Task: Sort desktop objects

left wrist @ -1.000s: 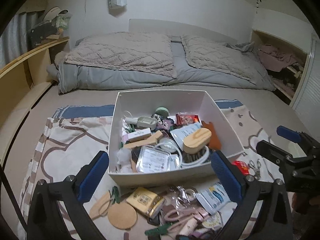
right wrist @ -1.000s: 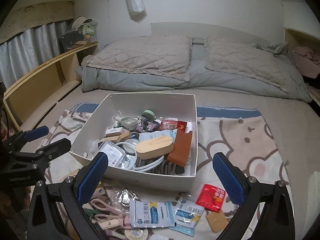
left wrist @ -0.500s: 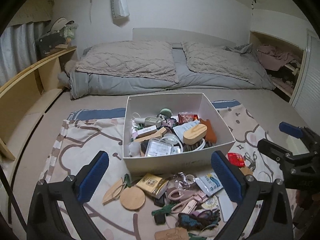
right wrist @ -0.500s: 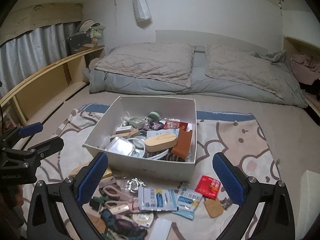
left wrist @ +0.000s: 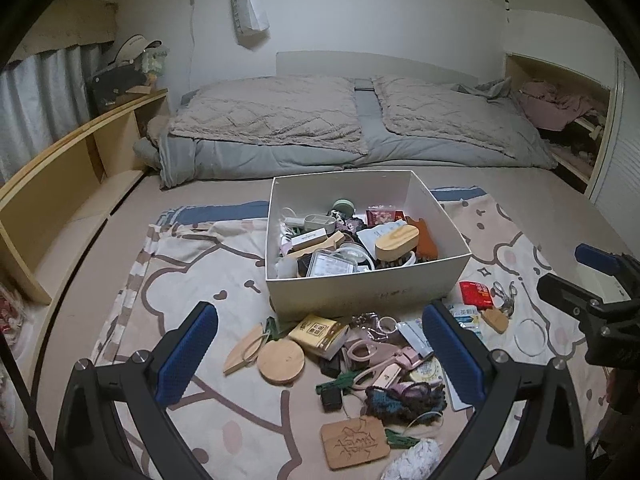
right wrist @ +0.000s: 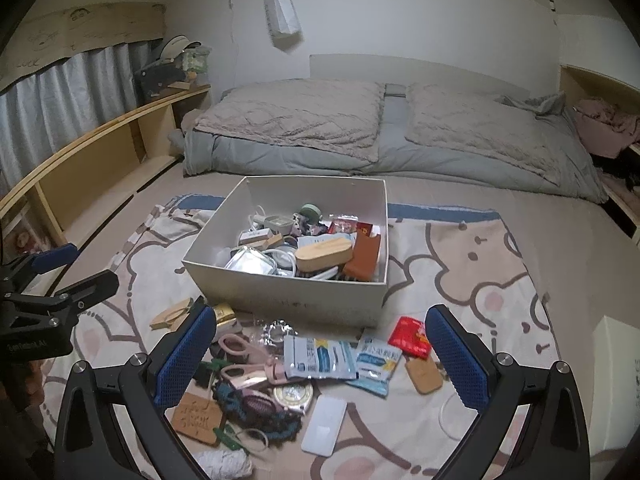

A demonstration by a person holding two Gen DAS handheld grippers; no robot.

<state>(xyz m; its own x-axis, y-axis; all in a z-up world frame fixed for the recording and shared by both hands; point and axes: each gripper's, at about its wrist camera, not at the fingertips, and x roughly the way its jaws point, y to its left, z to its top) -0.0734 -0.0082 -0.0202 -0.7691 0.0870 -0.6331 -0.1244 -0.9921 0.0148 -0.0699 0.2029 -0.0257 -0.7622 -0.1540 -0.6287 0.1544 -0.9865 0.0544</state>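
Note:
A white box (left wrist: 360, 292) (right wrist: 280, 292) sits on a patterned blanket and holds several small items, among them a wooden brush (left wrist: 396, 242) (right wrist: 324, 254). A pile of loose items lies in front of it: a round wooden coaster (left wrist: 281, 362), a yellow packet (left wrist: 318, 330), pink scissors (right wrist: 240, 346), blue-white sachets (right wrist: 320, 358), a red packet (right wrist: 410, 336) and a wooden tag (left wrist: 354, 442). My left gripper (left wrist: 318, 358) is open and empty above the pile. My right gripper (right wrist: 320, 358) is open and empty above the pile too.
The blanket (left wrist: 192, 272) lies on a bed, with a grey duvet and pillows (left wrist: 360, 128) behind the box. A wooden shelf (left wrist: 60, 176) runs along the left. A white card (right wrist: 324, 424) and a thin ring (left wrist: 530, 330) lie on the blanket.
Both grippers have pulled back and up from the box, so the box looks smaller and more of the loose pile in front of it shows. Both stay open.

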